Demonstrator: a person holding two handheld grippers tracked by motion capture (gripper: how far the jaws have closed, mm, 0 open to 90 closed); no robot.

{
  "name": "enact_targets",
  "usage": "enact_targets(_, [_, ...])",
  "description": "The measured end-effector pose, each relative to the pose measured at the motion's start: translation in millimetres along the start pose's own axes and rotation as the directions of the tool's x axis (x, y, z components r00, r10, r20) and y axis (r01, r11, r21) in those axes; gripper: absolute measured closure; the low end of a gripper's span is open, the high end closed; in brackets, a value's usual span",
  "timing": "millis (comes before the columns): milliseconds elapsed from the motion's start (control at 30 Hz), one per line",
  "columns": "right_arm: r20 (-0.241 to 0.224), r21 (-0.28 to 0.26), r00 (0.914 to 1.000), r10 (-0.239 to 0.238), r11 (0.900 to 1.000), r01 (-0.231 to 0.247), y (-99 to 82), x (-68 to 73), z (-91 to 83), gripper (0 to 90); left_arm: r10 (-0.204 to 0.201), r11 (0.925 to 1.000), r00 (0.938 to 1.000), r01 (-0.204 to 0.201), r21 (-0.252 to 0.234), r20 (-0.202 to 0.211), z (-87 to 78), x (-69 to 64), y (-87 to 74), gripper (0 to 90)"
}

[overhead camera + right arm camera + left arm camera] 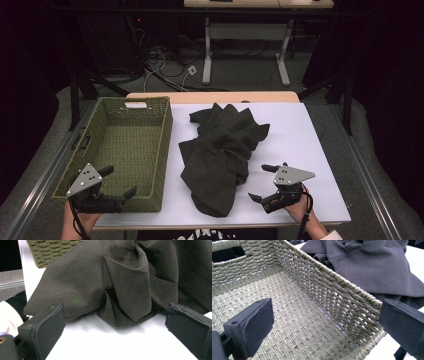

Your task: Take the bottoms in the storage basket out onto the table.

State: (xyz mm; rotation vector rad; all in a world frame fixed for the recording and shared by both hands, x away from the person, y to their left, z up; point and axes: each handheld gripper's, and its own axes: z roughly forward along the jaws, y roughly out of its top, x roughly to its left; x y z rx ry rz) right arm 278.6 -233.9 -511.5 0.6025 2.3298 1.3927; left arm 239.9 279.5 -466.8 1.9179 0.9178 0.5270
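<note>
A dark crumpled garment (222, 155) lies in a heap on the middle of the white table top (300, 135). To its left stands an empty woven green basket (162, 150). My left gripper (119, 183) is open over the basket's near end, its jaws straddling the near right corner; the basket wall (342, 297) and the garment (372, 265) show beyond them. My right gripper (263, 183) is open just right of the garment's near part, jaws pointing left at it. In the right gripper view the garment (130, 282) lies a little ahead of the wide-spread jaws, untouched.
The table's near edge (225, 224) runs just below both hands. Bare white surface (310, 130) lies right of the garment. Beyond the table are cables on the floor (165, 65) and another table's legs (207, 50). A basket corner (50, 250) shows behind the garment.
</note>
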Motion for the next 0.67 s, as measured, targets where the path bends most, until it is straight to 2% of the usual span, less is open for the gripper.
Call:
enact_targets(200, [0.001,0.001,1.0,0.002,1.0,-0.002,-0.2,-0.2,-0.1,2.3,-0.016,0.9998,0.9999,0.016,-0.014,0.004,-2.7,-2.1,-5.0,0.0])
enact_targets(667, [0.004,-0.001,1.0,0.001,1.0,-0.001,-0.7,-1.3,0.0,2.2,-0.022,0.9993,0.9997,0.023,-0.029,0.011,-2.3,-3.5,-7.7,0.0])
